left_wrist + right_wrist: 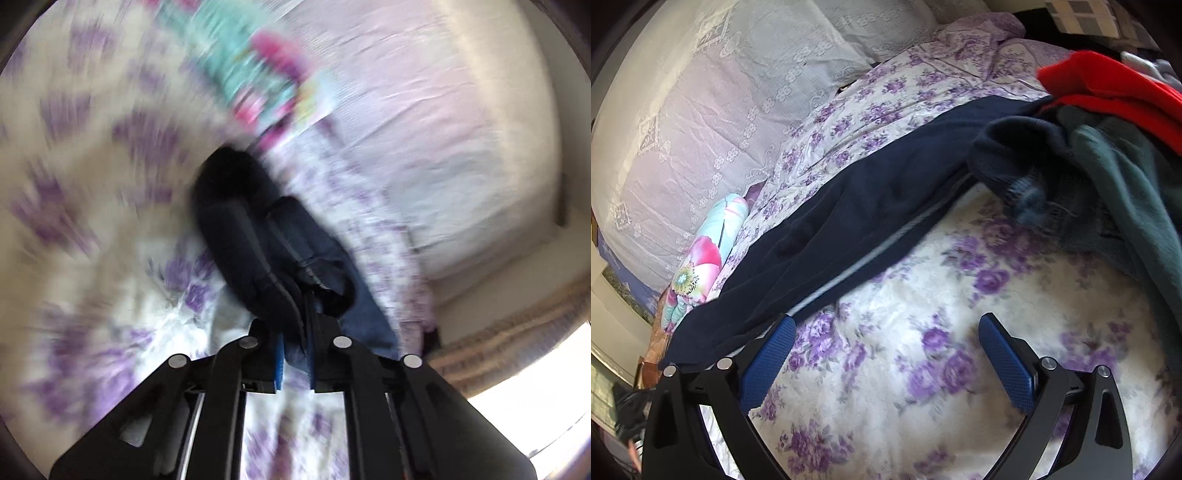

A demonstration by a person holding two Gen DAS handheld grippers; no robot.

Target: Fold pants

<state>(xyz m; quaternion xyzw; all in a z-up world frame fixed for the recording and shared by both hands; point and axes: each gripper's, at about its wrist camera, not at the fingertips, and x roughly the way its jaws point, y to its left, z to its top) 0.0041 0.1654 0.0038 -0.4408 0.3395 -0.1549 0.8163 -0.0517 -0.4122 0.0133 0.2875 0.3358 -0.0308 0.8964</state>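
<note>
Dark navy pants [871, 206] with a pale side stripe lie stretched across the purple-flowered bedspread [923, 332] in the right wrist view. My right gripper [886, 347] is open and empty above the bedspread, its left finger [775, 347] next to the pants' edge. In the blurred left wrist view my left gripper [297, 354] is shut on a bunched part of the navy pants [251, 236], which hang forward from its blue pads [279, 360] above the bedspread [92, 221].
A pile of clothes, red [1108, 85] and dark green [1126, 192], lies at the right on the bed. A lace-covered pillow [713, 110] and a bright floral folded cloth [701, 266] sit at the left. The bed edge and a wall [498, 288] show at the right.
</note>
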